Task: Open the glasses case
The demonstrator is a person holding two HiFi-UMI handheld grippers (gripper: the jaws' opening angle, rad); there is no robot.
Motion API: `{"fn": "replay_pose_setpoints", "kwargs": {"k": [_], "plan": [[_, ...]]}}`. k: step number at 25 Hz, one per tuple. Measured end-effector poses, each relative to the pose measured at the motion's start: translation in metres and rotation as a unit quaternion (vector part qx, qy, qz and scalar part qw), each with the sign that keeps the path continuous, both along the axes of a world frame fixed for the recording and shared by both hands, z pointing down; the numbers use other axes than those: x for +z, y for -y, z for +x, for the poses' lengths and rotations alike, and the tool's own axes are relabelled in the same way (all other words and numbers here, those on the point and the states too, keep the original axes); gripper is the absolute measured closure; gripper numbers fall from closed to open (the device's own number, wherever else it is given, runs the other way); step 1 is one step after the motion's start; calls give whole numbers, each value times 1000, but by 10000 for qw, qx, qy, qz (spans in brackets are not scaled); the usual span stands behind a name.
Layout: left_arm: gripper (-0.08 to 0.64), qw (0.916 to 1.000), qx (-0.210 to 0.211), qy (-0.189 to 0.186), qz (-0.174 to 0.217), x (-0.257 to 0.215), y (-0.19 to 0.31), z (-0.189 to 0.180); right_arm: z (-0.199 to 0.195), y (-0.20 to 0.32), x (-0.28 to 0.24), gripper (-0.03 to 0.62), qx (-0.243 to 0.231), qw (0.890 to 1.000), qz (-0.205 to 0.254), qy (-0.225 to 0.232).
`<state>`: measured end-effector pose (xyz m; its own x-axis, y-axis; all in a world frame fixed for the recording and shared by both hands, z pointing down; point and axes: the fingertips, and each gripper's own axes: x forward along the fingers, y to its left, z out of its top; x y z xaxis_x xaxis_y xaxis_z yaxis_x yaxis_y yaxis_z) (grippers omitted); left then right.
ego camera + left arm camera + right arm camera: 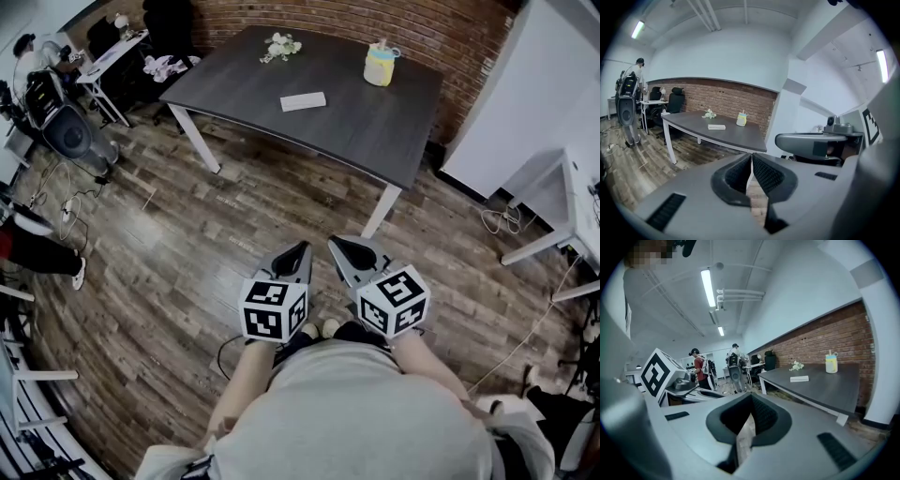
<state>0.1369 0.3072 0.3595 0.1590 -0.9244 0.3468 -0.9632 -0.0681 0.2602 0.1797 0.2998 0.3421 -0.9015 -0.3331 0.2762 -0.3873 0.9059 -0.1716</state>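
Dark grey table (375,122) noted well ahead; white glasses case (303,101) lies flat on it, untouched. Left gripper (300,251) and right gripper (339,246) are carried at the body, jaws together, empty, presumably because the case is not yet within reach.

The person wears a pale grey T-shirt (356,412) with short sleeves, and light shoe tips (330,327) peek out just beyond it. The left claw (300,248) and the right claw (337,244) look alike: smooth grey plastic shells tapering to a point, lined inside with black ribbed pads (767,175) and cut with dark slotted vents (665,212). Behind each sits a white block, the left cube (274,307) and the right cube (395,301), printed with bold black square markers on every visible face.
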Motion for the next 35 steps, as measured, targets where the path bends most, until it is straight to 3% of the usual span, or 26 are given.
{"fn": "replay_pose_setpoints", "kwargs": {"k": [9,17,20,27,35], "plan": [[529,9992,-124,32,366,-8,6,10,18,4,21,589,-159,9994,-311,-4],[524,9985,-260,395,273,-5,14,10,26,16,32,589,-199,9983,-541,31],[443,9985,-273,445,139,2,17,7,25,17,41,589,-252,9974,-671,8],[442,9984,-464,318,-47,19,37,-32,0,42,53,589,-157,9966,-805,-52],[442,9992,-153,359,-48,19,95,-107,-69,107,64,589,262,9954,-918,-5]]}}
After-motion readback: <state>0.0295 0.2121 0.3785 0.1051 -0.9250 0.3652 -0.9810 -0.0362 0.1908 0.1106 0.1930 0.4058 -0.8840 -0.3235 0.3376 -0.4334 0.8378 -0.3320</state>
